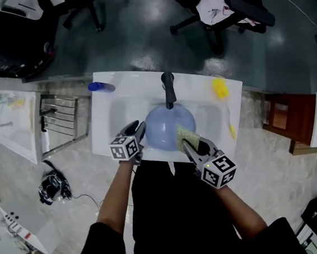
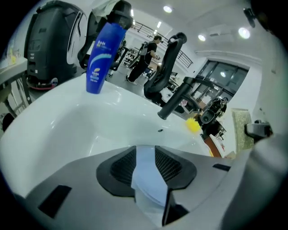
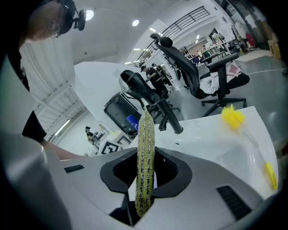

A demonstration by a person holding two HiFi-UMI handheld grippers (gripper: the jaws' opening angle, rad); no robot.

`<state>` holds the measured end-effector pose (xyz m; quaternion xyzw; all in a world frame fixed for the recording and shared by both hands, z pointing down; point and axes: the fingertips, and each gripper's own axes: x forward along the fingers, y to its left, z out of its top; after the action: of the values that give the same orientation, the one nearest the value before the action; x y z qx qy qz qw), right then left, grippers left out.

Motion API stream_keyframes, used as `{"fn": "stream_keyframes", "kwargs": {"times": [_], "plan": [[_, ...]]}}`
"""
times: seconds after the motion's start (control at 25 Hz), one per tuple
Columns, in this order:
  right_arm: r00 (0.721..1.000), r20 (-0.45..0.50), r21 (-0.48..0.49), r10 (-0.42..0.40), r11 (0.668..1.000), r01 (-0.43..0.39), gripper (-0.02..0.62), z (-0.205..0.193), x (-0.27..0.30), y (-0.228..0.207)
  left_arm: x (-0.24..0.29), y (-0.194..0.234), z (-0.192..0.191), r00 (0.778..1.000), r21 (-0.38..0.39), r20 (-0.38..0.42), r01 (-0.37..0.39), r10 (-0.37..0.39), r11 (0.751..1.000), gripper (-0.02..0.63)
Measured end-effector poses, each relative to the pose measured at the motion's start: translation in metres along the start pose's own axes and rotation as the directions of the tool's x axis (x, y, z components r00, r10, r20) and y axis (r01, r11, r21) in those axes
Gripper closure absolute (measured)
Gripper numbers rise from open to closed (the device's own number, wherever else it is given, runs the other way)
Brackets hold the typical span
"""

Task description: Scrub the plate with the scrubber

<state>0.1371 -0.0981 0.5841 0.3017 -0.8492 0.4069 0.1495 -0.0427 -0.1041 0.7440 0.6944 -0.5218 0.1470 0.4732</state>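
A person is standing at a white rectangular sink [image 1: 100,124] and holding a gripper in each hand over its basin. A pale blue round plate [image 1: 167,124] is lying in the basin, directly below a black lever faucet [image 1: 168,90]. The left gripper [image 1: 137,129] is reaching in at the plate's left rim. In the left gripper view its jaws are standing apart, with the edge of the plate [image 2: 146,177] sitting in the gap between the two black ribbed pads, and the pads are not seeming to press on it. The right gripper [image 1: 190,143] is coming in from the plate's right side, its jaws pinching a yellow-green flat scrubber [image 1: 187,135] that is lying over the plate's right rim. In the right gripper view the scrubber [image 3: 145,148] is showing edge-on and standing upright between the closed pads. A blue plastic bottle [image 1: 100,87] is resting on the sink's back left corner, and in the left gripper view the bottle [image 2: 102,58] is standing tall beyond the basin. A yellow-bristled dish brush [image 1: 221,88] is lying along the right side of the sink, well apart from the plate.
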Motion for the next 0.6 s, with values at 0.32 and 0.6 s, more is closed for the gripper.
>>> {"fn": "stream_keyframes", "kwargs": {"times": [0.32,0.6], "plan": [[1.000,-0.008,0.000,-0.030,1.000,0.030,0.534,-0.019,0.014,-0.002,0.037,0.020,-0.030,0.991,-0.107,-0.130,-0.006,-0.008,0.994,0.417],[0.999,-0.001,0.021,-0.050,0.999,0.050,0.534,-0.017,0.023,-0.010,0.063,0.028,-0.039,0.972,-0.082,-0.236,-0.007,-0.013,0.997,0.411]]}}
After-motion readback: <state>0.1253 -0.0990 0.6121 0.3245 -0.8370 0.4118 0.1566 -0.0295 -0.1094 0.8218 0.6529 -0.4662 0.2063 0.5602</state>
